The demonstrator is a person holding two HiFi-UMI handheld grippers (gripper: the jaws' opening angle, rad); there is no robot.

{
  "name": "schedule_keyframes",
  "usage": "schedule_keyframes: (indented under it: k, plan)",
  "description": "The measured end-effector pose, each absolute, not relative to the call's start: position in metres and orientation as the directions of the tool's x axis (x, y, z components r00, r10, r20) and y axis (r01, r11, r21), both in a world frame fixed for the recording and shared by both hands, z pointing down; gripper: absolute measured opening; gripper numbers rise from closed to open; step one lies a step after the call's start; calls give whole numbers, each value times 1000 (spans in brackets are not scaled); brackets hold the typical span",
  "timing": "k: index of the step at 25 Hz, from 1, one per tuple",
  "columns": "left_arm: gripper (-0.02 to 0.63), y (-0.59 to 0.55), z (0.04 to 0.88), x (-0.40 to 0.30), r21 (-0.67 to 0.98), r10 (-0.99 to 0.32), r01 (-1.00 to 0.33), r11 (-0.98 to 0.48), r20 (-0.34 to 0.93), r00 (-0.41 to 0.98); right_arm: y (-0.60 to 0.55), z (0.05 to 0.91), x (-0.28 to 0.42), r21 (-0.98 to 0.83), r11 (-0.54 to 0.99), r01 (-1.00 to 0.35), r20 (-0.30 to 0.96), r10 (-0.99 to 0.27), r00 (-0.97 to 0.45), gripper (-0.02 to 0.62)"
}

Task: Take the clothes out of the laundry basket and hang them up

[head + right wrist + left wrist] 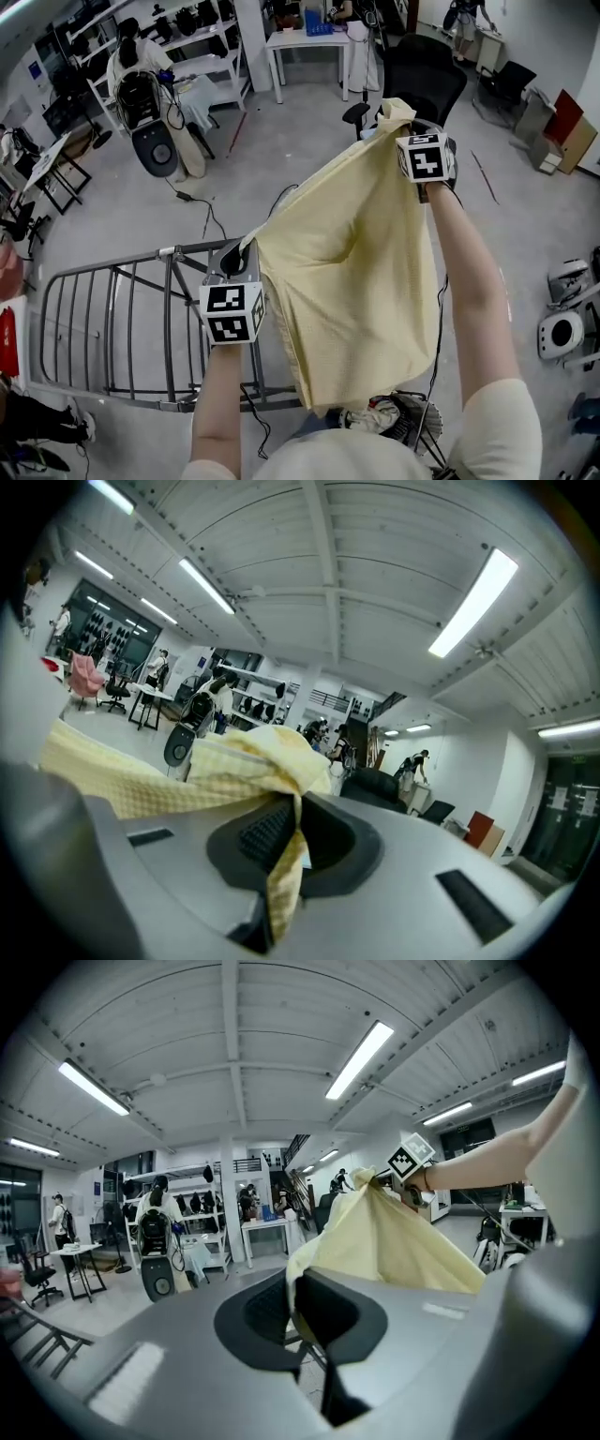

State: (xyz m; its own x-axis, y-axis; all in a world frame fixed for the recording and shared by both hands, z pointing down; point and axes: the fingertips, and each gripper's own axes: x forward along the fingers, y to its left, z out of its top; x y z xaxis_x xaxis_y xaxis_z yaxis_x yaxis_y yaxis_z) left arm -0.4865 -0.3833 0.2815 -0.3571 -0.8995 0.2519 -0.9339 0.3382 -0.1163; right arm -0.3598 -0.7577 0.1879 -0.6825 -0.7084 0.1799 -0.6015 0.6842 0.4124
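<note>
Aloft, yellow cloth in both tools

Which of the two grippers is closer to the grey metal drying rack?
Left. The left gripper sits over one end of the drying rack; the right gripper, gripping the same yellow cloth, is well off to its side.

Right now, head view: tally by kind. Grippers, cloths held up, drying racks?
Grippers: 2 (left gripper, right gripper, each shut on a corner of the cloth)
Yellow cloth: 1
Drying rack: 1
Total: 4
</note>
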Motion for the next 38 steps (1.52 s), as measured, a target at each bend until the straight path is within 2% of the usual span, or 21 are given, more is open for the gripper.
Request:
schedule_keyframes:
  k: [5,8,16,18,21,22,23,24,25,26,30,38]
  plan:
    - [15,-386,279,-522,-187,-871,-895,406,219,-440,-763,190,-406,448,673,-589,159,-708,-688,21]
    - [17,-384,295,-535,-166,-856,-896,411,266,-442,-763,203,-430,470,681,-561,194,-700,-687,21]
    - [18,-381,376,-548,-127,-783,-915,383,480,-395,-759,312,-457,432,759,-488,402,-646,-649,28]
    - [18,-379,395,-546,-127,-758,-918,376,528,-384,-756,341,-457,417,780,-466,464,-624,-629,48]
    - [18,-378,417,-540,-108,-734,-933,345,588,-339,-748,382,-454,368,823,-432,566,-567,-598,112]
    - [26,-379,424,-538,-94,-729,-938,332,606,-319,-744,397,-452,338,840,-424,604,-539,-587,139]
    - [71,-380,430,-536,-78,-724,-943,324,621,-300,-740,411,-448,303,857,-417,643,-507,-574,173]
    - [149,-381,434,-534,-61,-720,-946,319,634,-284,-736,422,-444,271,872,-407,677,-473,-563,220]
    - [182,-382,438,-532,-46,-717,-948,316,643,-270,-734,430,-440,250,884,-395,704,-446,-553,272]
    - [199,-383,440,-530,-34,-717,-949,314,647,-260,-733,436,-434,240,890,-388,719,-432,-544,295]
    - [268,-388,439,-521,-7,-725,-953,304,647,-236,-742,443,-402,226,879,-420,731,-438,-523,296]
    - [275,-391,428,-502,5,-753,-948,317,610,-249,-745,462,-330,178,852,-493,741,-446,-503,287]
